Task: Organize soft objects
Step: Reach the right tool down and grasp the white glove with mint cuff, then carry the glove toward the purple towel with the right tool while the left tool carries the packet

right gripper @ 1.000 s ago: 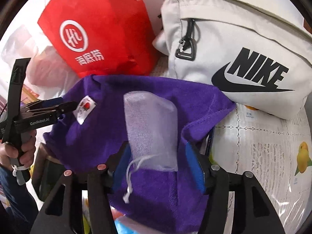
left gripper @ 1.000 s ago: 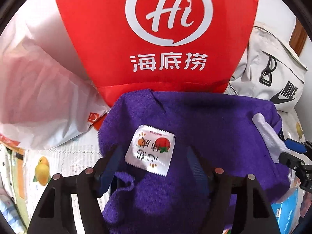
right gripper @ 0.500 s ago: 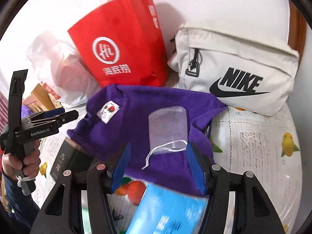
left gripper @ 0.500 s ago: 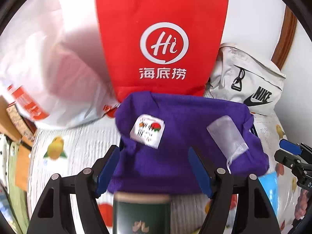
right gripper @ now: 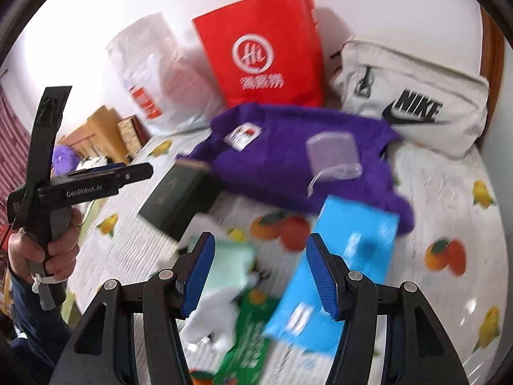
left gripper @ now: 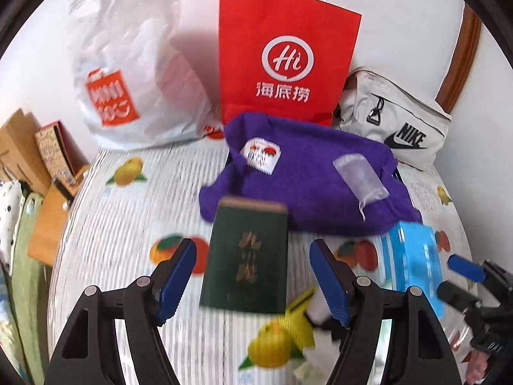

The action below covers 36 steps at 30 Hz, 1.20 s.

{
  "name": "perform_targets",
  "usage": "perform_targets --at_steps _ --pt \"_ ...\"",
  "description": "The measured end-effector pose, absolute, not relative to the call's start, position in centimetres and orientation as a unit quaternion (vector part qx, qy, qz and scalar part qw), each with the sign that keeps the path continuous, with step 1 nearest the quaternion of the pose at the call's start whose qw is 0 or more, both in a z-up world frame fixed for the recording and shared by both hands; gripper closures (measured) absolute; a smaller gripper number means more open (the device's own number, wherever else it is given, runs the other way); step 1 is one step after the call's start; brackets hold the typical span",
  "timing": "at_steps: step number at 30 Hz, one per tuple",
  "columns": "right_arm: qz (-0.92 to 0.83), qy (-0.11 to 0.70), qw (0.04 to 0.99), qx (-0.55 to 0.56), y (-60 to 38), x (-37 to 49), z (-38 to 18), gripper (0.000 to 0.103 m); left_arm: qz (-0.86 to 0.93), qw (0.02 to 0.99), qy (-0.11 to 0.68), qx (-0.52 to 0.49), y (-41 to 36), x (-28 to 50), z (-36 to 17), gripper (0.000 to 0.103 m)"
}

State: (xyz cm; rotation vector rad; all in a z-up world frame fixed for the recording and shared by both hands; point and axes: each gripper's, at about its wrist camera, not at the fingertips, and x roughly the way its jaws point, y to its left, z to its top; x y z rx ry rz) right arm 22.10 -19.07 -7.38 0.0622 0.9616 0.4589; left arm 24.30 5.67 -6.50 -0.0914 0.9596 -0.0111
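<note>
A purple towel [left gripper: 307, 176] [right gripper: 282, 160] lies bunched on the fruit-print tablecloth [left gripper: 128, 231], with a small printed sachet [left gripper: 261, 155] [right gripper: 242, 135] and a sheer mesh pouch [left gripper: 359, 176] [right gripper: 333, 155] resting on top. My left gripper [left gripper: 251, 279] hangs open above a dark green box [left gripper: 247, 256], nothing between its fingers. My right gripper [right gripper: 258, 276] is open too, over a blue packet [right gripper: 340, 263] and a pale green item [right gripper: 231, 266]. The left gripper also appears in the right wrist view, held in a hand [right gripper: 57, 243].
A red paper bag [left gripper: 282, 54], a white plastic bag [left gripper: 128, 73] and a white Nike pouch [left gripper: 394, 118] stand along the back wall. Brown boxes [left gripper: 35, 147] crowd the left edge. A blue packet [left gripper: 413, 263] and a green packet [right gripper: 247, 337] lie near me.
Both grippers have pulled back and up from the purple towel, which stays with the sachet and pouch on it. The green box and blue packet have come into view.
</note>
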Motion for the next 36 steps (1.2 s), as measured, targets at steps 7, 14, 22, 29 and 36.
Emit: perform_targets --at_steps 7,14,22,29,36 --pt "0.234 0.478 0.846 0.019 -16.6 19.2 -9.4 0.041 0.004 0.881 0.471 -0.050 6.8 20.4 -7.9 0.032" --pt "0.221 0.484 0.847 0.008 -14.5 18.9 -11.8 0.041 0.014 0.875 0.481 -0.049 8.3 17.5 -9.1 0.032" --pt "0.217 0.487 0.846 0.006 -13.6 19.4 -13.1 0.084 0.018 0.870 0.490 -0.056 9.0 15.5 -10.2 0.032" --pt "0.223 0.442 0.868 0.018 -14.5 18.5 -9.4 0.084 -0.007 0.868 0.492 -0.065 7.7 15.3 -10.8 0.032" --pt "0.206 0.427 0.880 0.024 -16.7 17.6 -7.8 0.084 -0.059 0.865 0.494 -0.063 4.5 15.2 -11.2 0.031"
